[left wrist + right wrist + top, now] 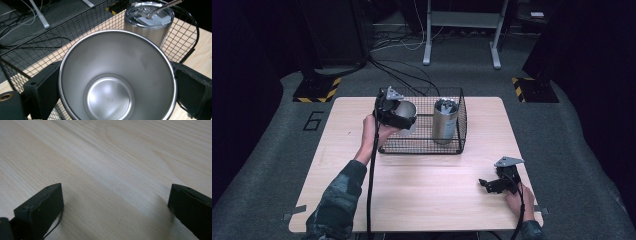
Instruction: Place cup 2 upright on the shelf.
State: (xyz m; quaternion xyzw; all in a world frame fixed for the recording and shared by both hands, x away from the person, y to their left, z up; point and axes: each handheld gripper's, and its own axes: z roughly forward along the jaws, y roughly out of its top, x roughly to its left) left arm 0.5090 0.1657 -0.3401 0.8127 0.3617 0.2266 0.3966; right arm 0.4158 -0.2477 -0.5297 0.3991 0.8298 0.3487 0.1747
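I see a lidded steel tumbler (445,120) standing upright in the right part of a black wire basket (460,131), a straw poking through its clear lid. The basket sits at the far middle of my light wooden table (432,185). Beyond, black cables (399,75) trail over grey carpet past a metal stand (461,20) and hazard-striped bases (317,90).

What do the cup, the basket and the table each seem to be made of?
Cup: probably stainless steel, brushed matt inside; a "304" stamp seems to mark its base.
Basket: thin wire mesh in black, likely coated metal, with an open grid.
Table: pale wood or wood-look laminate, matt, with long grain lines.
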